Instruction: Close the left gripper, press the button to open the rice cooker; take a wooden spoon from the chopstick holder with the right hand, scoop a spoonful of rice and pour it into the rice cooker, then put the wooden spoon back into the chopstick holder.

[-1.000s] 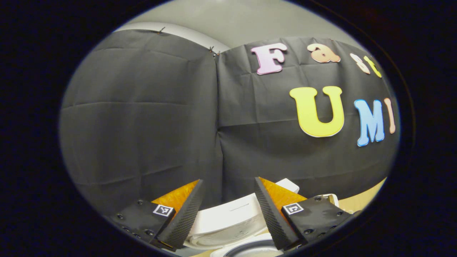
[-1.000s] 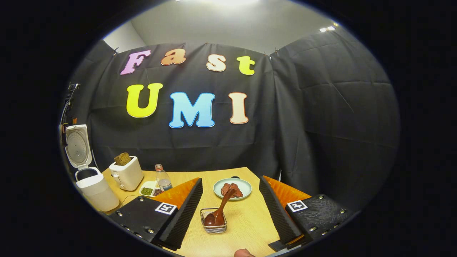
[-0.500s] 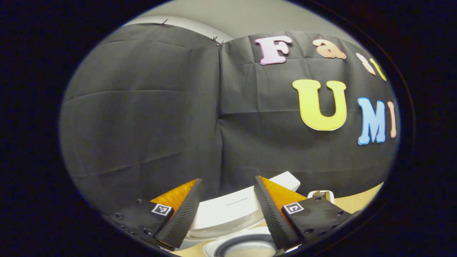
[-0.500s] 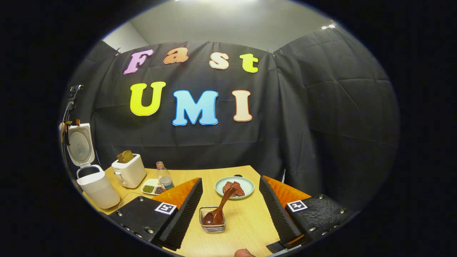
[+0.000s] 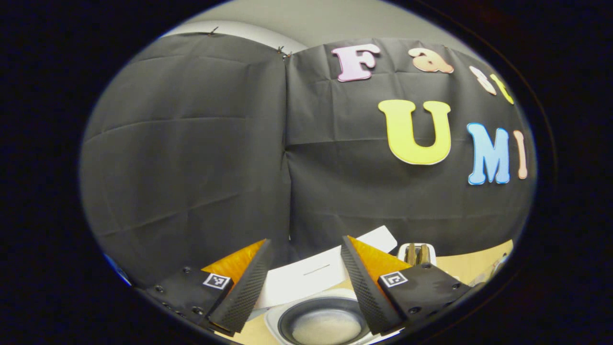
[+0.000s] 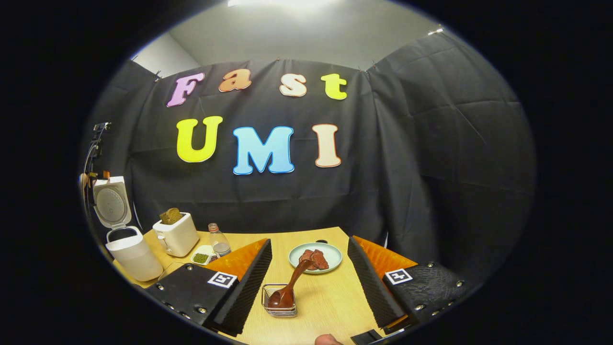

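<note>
I see one wooden counter [image 6: 330, 299] under my tools. No brand or label on anything here is readable to me; each tool carries small square coded markers, not text.

One white rice cooker [image 6: 131, 251] stands at the counter's far left in the right gripper view, its lid up. In the left gripper view the same cooker's open pot [image 5: 320, 323] sits right below my left tool [image 5: 305, 280], with pale contents at the bottom and the raised lid behind it. The left tool's fingers stand apart, nothing between them.

One white toaster [image 6: 176, 234] with bread in its slots stands beside the cooker. One pale plate [image 6: 330, 252] holds reddish-brown pieces. One small bottle [image 6: 219, 241] and one little divided dish [image 6: 201, 256] of grains sit near the toaster.

One wire chopstick holder [image 6: 278, 306] sits between the fingers of my right tool [image 6: 309, 282], which are spread wide and touch nothing. One wooden spoon [image 6: 289, 286] leans in it, bowl down.
</note>
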The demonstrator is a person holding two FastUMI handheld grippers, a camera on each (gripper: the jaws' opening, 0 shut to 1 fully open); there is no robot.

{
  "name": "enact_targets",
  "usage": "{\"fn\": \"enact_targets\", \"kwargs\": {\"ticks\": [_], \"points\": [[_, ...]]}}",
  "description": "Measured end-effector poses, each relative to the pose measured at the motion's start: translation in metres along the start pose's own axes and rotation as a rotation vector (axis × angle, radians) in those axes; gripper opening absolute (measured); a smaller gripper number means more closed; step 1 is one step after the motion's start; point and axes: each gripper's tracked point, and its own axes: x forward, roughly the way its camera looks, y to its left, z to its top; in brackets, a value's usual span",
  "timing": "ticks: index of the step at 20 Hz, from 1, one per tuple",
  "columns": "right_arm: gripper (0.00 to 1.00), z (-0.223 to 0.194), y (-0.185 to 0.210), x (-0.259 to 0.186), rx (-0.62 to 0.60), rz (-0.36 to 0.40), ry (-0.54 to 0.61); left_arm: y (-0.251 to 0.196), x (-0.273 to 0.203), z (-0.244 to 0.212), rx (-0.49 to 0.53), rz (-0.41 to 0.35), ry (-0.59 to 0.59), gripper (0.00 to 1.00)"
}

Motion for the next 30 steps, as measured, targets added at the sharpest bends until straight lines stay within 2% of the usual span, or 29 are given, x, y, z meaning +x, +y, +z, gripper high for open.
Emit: {"fn": "enact_targets", "kwargs": {"ticks": [6,8,9,13,20,21,22,24,25,30], "points": [[0.97,-0.002,-0.017,0.003,0.0,0.016,0.003,-0.021,-0.027,-0.024,0.036,-0.025,0.03,0.99],[0.97,-0.003,-0.023,0.004,-0.003,0.017,0.005,-0.028,-0.037,-0.033,0.033,-0.035,0.04,0.95],[0.97,-0.002,-0.026,0.003,0.002,0.02,0.006,-0.033,-0.041,-0.036,0.029,-0.04,0.047,0.98],[0.97,-0.005,-0.032,0.004,0.006,0.033,0.012,-0.047,-0.055,-0.054,0.011,-0.053,0.078,0.98],[0.97,-0.01,-0.045,0.002,-0.023,0.043,0.016,-0.069,-0.071,-0.09,-0.03,-0.078,0.152,0.98],[0.97,-0.012,-0.048,0.002,-0.021,0.044,0.018,-0.073,-0.071,-0.098,-0.026,-0.08,0.161,0.95],[0.97,-0.012,-0.05,0.002,-0.025,0.041,0.016,-0.075,-0.072,-0.104,-0.018,-0.079,0.168,0.98],[0.97,-0.012,-0.055,0.002,-0.04,0.039,0.014,-0.078,-0.074,-0.116,-0.008,-0.075,0.179,0.95],[0.97,-0.013,-0.055,0.001,-0.045,0.04,0.014,-0.08,-0.075,-0.122,-0.011,-0.075,0.187,0.98],[0.97,-0.014,-0.061,0.001,-0.047,0.046,0.015,-0.092,-0.08,-0.148,-0.016,-0.078,0.232,0.98]]}}
